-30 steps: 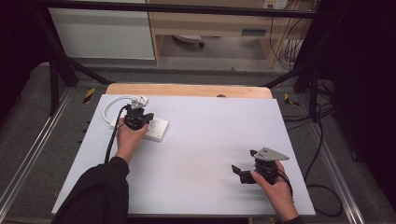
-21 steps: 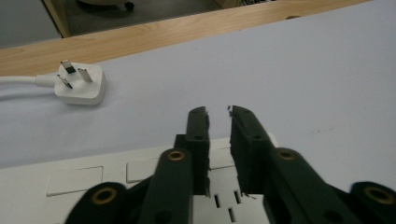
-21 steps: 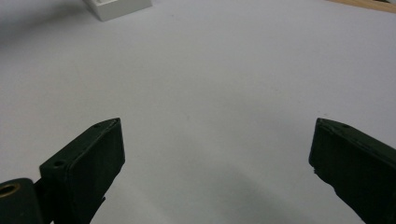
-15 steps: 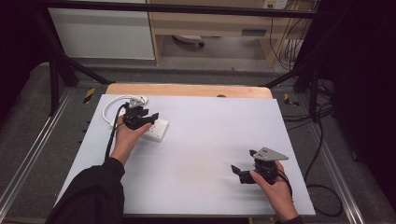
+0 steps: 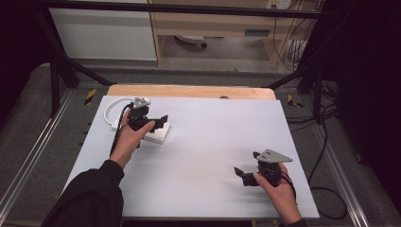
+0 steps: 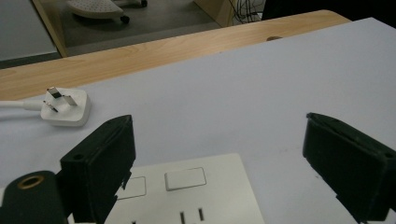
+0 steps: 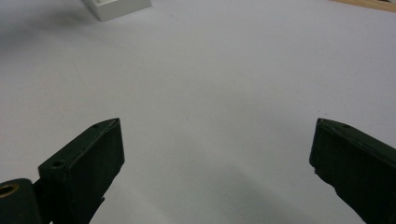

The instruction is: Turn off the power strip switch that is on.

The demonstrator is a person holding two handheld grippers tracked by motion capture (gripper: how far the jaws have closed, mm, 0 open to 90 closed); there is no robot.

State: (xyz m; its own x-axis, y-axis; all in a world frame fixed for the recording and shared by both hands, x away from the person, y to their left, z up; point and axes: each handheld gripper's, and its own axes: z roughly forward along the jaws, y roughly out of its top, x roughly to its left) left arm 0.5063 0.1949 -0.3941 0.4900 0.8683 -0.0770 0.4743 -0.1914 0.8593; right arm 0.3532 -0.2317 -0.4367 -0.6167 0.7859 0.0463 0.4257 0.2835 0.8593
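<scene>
Left claw (image 6: 219, 163) just-widened, apart over socket block (image 6: 187, 196), prob. clear; right claw (image 7: 217, 172) apart, mid-mat.

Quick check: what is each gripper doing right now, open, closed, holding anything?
Left gripper: open, just been opening, empty, above the socket.
Right gripper: open, empty, over the table.

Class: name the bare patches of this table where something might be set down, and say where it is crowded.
Bare: the wide middle between the socket block and the right gripper, and the far right corner. Crowded: the far left corner, with socket block, plug and left gripper.
</scene>
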